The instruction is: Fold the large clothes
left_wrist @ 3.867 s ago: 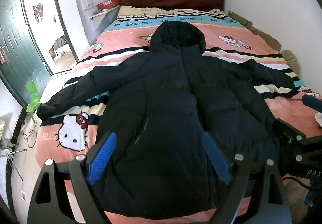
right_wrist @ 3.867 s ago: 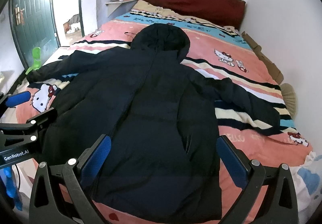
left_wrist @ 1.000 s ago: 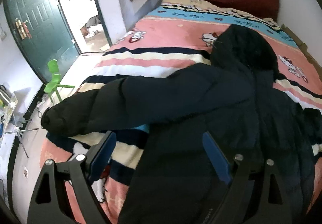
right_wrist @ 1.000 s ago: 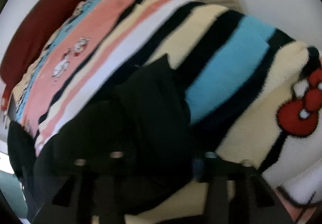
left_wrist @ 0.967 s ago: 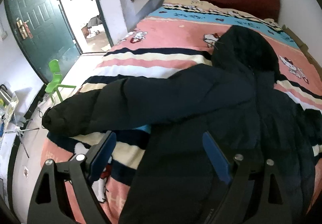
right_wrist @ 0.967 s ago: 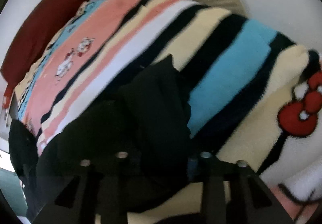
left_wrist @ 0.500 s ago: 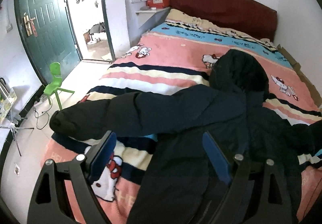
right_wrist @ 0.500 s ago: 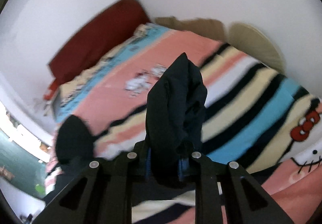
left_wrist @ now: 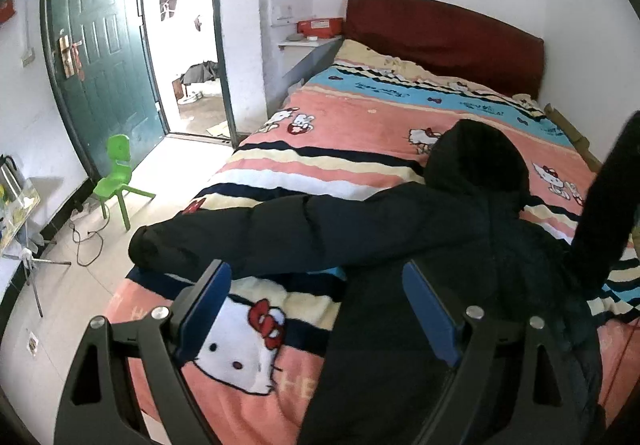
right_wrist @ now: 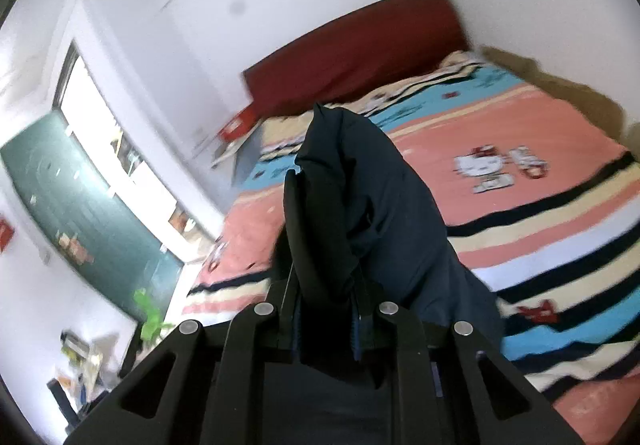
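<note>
Black hooded jacket (left_wrist: 420, 245) lies spread on the bed (left_wrist: 360, 117), hood toward the headboard (left_wrist: 440, 33). One sleeve (right_wrist: 360, 205) is lifted off the bed, clamped in the closed right tool (right_wrist: 326, 321); the other sleeve (left_wrist: 248, 233) lies stretched toward the bed's edge. The left tool (left_wrist: 316, 313) hangs open and empty above the jacket. Folding has barely begun: both sleeves and the body remain to fold.

**Room count: mostly ones**

One black hooded puffer jacket (left_wrist: 420, 245), two sleeves, one raised at 3 o'clock. One bed (left_wrist: 360, 133) with one dark red headboard (left_wrist: 440, 33) at 12 o'clock. One green door (left_wrist: 100, 57) and one green plastic chair (left_wrist: 118, 175) at 9 o'clock. One red box (left_wrist: 320, 27). Two grippers: left gripper (left_wrist: 316, 309), right gripper (right_wrist: 326, 321).
</note>
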`<state>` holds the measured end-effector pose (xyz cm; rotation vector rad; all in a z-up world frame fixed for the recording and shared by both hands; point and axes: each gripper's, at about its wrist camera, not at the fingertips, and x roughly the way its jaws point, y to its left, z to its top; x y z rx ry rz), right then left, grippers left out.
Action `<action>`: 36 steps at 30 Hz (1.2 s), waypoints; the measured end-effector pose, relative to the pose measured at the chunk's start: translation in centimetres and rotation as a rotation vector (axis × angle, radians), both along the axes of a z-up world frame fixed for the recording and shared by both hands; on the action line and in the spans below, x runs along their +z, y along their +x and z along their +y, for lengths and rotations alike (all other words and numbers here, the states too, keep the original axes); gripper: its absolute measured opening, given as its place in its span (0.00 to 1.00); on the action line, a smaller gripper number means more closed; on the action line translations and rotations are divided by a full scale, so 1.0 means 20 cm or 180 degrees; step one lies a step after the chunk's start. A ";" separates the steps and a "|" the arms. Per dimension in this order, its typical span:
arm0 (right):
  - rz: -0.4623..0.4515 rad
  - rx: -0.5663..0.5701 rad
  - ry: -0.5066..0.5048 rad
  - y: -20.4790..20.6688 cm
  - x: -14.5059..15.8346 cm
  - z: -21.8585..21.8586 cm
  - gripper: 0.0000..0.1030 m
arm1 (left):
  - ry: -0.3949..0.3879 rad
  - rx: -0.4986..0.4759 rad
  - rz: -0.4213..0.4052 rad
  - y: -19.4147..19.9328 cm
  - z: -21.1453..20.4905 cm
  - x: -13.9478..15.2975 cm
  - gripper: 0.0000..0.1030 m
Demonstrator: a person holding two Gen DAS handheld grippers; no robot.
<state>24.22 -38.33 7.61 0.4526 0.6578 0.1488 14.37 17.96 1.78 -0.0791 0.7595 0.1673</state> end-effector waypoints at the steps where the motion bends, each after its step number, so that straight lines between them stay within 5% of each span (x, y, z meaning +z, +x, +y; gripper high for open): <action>1: 0.0021 0.0058 -0.0009 0.03 -0.02 0.06 0.18 | -0.0009 0.0021 -0.0001 -0.01 0.03 -0.01 0.85; 12: 0.0529 0.0620 -0.0396 0.25 -0.46 0.88 0.18 | -0.0049 0.0258 0.0096 -0.01 0.37 -0.13 0.85; 20: 0.0986 0.0873 -0.0720 0.27 -0.86 1.21 0.20 | -0.0041 0.0307 0.0185 0.08 0.44 -0.20 0.85; 24: 0.1119 0.0913 -0.0762 0.29 -0.99 1.29 0.29 | 0.0007 0.0291 0.0194 0.10 0.43 -0.19 0.85; 29: 0.1198 0.1058 -0.0721 0.29 -1.05 1.37 0.52 | 0.0023 0.0340 0.0162 0.09 0.41 -0.15 0.85; 36: 0.0949 0.1247 -0.0610 0.20 -0.90 1.36 0.60 | 0.0145 0.0260 0.0089 0.10 0.26 -0.06 0.85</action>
